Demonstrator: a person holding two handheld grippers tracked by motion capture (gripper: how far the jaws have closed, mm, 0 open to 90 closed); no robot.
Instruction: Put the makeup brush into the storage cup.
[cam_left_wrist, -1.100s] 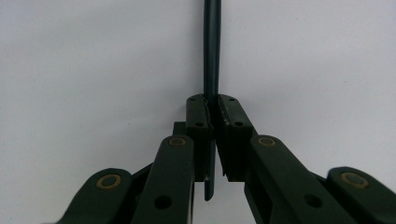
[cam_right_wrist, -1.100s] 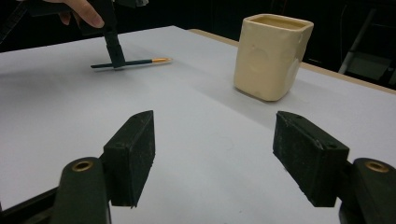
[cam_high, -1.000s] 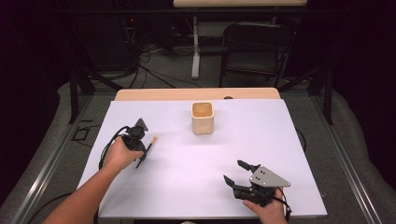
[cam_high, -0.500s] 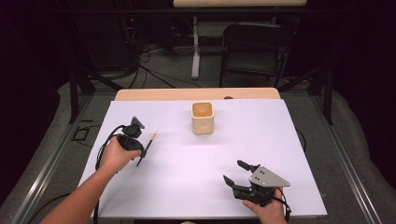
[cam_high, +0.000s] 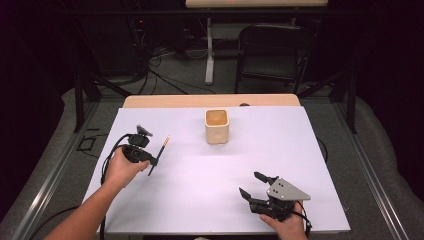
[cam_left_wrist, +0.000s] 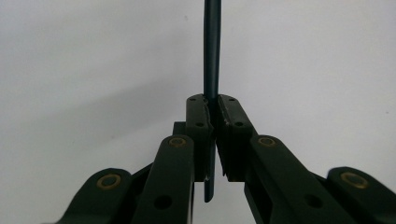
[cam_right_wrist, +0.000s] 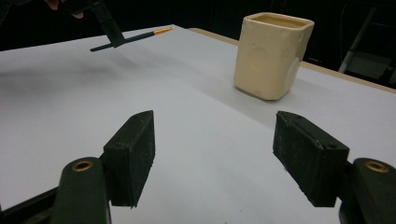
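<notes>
A thin dark pencil (cam_high: 163, 147) with an orange tip is pinched between the jaws of my left gripper (cam_high: 155, 161), which is shut on it at the table's left side. In the left gripper view the pencil (cam_left_wrist: 211, 46) runs straight up from the shut gripper (cam_left_wrist: 212, 109) over the white surface. The right gripper view shows the same pencil (cam_right_wrist: 135, 37) hanging level above the table. My right gripper (cam_high: 250, 183) rests near the front right edge, open and empty (cam_right_wrist: 215, 154). A cream square cup (cam_high: 217, 127) stands upright at the middle back (cam_right_wrist: 273, 53).
A white sheet (cam_high: 200, 195) covers the table, with a strip of bare wood (cam_high: 210, 101) along the far edge. Beyond it are a dark chair (cam_high: 272, 50) and cables on the floor. A cable trails from the left gripper toward the person.
My left gripper has lifted a little with the pencil in it, the orange tip rising and the hand drifting slightly left. The right gripper has stayed in place.
</notes>
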